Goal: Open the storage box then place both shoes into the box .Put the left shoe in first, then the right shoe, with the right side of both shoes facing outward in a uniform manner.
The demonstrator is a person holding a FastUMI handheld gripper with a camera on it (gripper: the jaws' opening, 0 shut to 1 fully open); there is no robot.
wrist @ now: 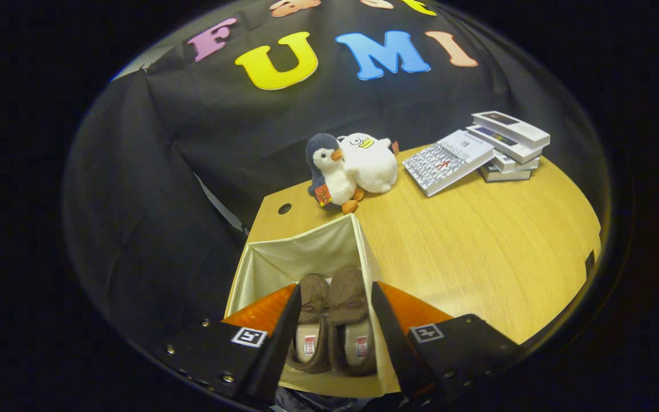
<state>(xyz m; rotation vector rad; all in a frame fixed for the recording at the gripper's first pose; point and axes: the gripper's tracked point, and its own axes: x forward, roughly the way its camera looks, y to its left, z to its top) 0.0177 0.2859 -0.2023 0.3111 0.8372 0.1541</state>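
A cream fabric storage box (284, 260) stands open at the near left corner of the wooden table (478, 252). Two brown slippers lie side by side inside it, toes pointing away from me: the left one (311, 320) and the right one (351, 315). My gripper (334, 294) hovers above the box, open, its fingers spread to either side of the slippers and touching neither. Between the fingers I look straight down onto both shoes.
Two plush toys, a grey penguin (329, 171) and a white one (370, 161), sit at the table's far edge beyond the box. A stack of books (507, 146) with one leaning book (447, 160) lies at the far right. A cable hole (284, 208) marks the far left corner.
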